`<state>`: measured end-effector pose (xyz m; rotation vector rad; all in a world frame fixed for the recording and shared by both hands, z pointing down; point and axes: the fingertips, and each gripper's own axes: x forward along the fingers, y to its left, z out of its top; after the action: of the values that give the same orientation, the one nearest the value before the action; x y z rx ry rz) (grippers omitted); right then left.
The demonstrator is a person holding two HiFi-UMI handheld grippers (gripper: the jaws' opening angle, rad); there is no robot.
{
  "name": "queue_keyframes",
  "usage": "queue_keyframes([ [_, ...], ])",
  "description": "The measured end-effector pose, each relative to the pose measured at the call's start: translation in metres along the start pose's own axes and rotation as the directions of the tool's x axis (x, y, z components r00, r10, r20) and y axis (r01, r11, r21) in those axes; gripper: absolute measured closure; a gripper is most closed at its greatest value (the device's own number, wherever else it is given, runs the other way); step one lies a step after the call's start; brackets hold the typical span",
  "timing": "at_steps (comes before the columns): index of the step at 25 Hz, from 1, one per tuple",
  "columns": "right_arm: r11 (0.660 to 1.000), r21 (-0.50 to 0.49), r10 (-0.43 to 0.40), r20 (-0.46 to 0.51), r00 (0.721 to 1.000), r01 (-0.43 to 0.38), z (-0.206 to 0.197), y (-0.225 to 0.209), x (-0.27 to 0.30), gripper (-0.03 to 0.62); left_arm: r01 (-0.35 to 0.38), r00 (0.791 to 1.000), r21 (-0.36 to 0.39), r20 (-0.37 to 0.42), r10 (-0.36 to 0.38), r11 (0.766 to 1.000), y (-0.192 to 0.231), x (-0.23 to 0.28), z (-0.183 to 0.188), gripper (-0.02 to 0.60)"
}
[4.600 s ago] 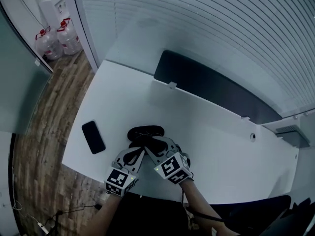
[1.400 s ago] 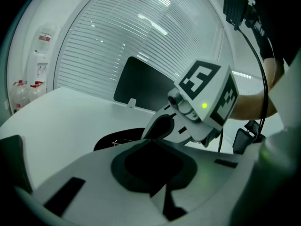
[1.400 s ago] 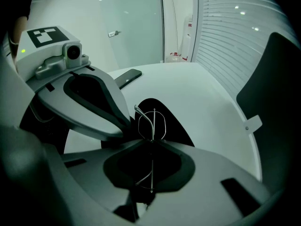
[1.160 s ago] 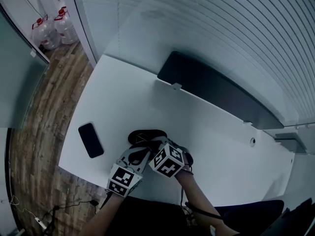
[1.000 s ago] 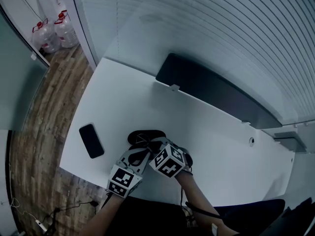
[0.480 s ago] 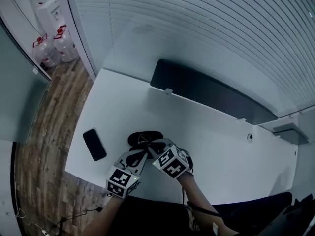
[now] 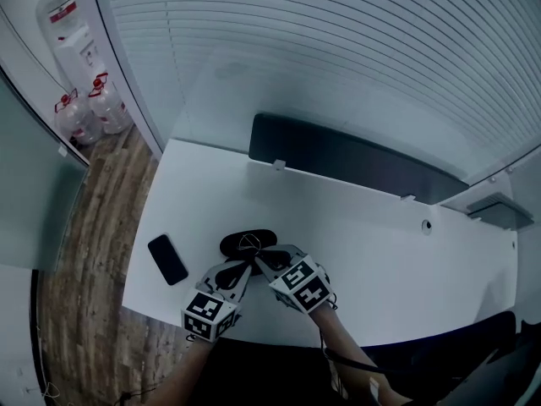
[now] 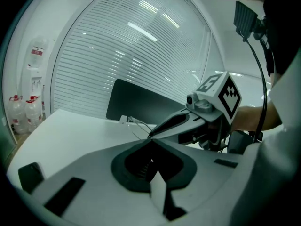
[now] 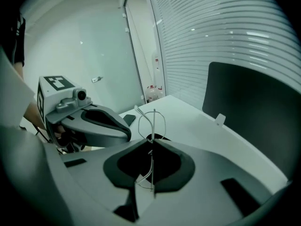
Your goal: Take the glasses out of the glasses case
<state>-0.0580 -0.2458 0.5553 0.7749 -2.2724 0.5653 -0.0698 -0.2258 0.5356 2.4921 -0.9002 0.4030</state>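
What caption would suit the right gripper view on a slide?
Right gripper pinching thin wire-framed glasses over a white table, left gripper alongside.

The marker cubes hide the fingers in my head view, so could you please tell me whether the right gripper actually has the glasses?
Observer: Yes. In the right gripper view the right gripper is shut on the glasses, a thin wire pair, with one rim standing up past its fingers.
Operator: Thank you. Is the other one gripping them too?
Observer: The left gripper view shows the left gripper with its fingers together and nothing that I can make out between them. The wire frame shows just beyond their tips, beside the right gripper's finger.
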Motion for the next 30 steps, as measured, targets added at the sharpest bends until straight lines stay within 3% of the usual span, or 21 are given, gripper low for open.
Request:
queue_keyframes([
  [16,0.988,0.154,-0.008,0.21,0.978,-0.025,0.014,0.013,-0.028,0.546,0.0,1.0,0.015,0.027,0.0,1.0,-0.009,-0.01,0.0,0.571],
  [30,0.992,0.125,-0.048,0.252,0.967,0.017,0.012,0.025,-0.048,0.546,0.004,0.998,-0.019,0.065,-0.002,1.0,-0.019,-0.017,0.0,0.571],
])
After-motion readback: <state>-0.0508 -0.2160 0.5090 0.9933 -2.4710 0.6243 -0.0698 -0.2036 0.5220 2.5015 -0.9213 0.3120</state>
